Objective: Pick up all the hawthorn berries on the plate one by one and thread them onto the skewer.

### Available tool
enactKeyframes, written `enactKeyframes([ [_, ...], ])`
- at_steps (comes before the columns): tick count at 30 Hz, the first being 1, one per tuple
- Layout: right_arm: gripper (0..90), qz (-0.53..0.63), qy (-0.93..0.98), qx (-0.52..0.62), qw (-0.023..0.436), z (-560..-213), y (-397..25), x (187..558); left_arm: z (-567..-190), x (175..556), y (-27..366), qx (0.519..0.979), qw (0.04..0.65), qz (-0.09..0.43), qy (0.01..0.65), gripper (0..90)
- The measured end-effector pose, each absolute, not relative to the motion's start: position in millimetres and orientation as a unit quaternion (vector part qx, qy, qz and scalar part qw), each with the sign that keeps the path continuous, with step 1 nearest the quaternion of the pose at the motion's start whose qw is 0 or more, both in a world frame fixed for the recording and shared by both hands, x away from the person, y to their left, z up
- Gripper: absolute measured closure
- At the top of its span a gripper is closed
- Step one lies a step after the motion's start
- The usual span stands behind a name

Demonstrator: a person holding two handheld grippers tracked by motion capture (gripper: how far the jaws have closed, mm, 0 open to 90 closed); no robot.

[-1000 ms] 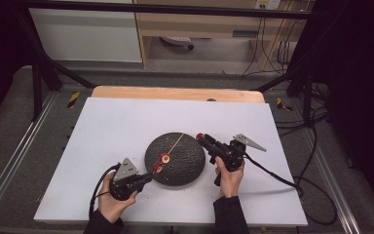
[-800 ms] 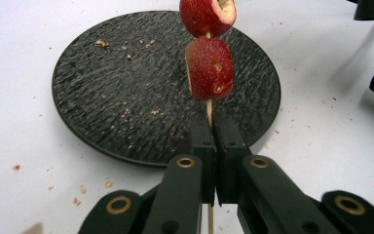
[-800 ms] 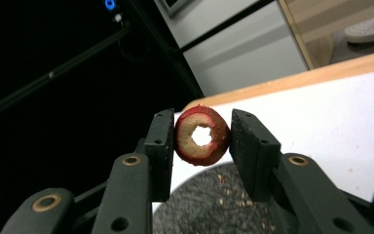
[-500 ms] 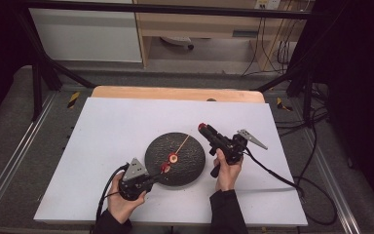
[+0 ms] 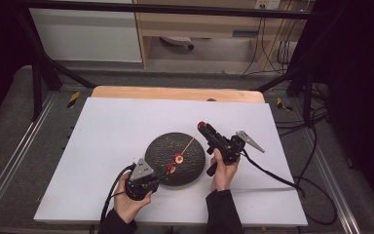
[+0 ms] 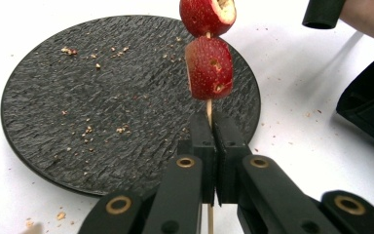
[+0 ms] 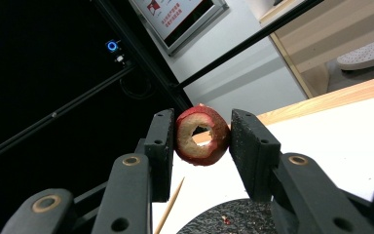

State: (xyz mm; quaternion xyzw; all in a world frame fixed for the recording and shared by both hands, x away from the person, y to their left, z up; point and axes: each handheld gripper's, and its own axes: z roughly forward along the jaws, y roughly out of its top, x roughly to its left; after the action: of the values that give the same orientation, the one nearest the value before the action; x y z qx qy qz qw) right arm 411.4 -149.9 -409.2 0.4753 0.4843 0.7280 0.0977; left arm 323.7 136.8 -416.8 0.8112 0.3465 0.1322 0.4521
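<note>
A wooden skewer (image 6: pixel 208 108) carries two red fruit pieces, the lower (image 6: pixel 209 68) and the upper (image 6: pixel 207 14), above a round black slate plate (image 6: pixel 102 97). My left gripper (image 6: pixel 209 129) is shut on the skewer's lower part. In the high view the left gripper (image 5: pixel 158 177) is at the plate's (image 5: pixel 163 144) near-left edge, and the skewer (image 5: pixel 190 142) slants up to the right. My right gripper (image 7: pixel 199 136) is shut on a red fruit ring (image 7: pixel 202 135) with a hole through it. It hangs at the plate's far right (image 5: pixel 202 126), near the skewer's tip (image 7: pixel 170 204).
The plate lies on a white tabletop (image 5: pixel 102 126), with crumbs scattered on both. A bare wooden strip (image 5: pixel 175 92) runs along the far edge. Cables (image 5: pixel 272 175) trail to the right. A dark metal frame (image 5: pixel 39 73) surrounds the table.
My left gripper has moved slightly right toward the plate with the skewer. My right gripper has lifted a little with the fruit ring in it.
</note>
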Motion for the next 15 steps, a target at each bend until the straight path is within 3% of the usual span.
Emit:
enactKeyframes([
  [15, 62.5, 0.733, 0.482, 0.473, 0.086, -414.7, -145.0, 407.4, -417.7, 324.5, 132.1, 0.809, 0.456, 0.134, 0.346, 88.2],
])
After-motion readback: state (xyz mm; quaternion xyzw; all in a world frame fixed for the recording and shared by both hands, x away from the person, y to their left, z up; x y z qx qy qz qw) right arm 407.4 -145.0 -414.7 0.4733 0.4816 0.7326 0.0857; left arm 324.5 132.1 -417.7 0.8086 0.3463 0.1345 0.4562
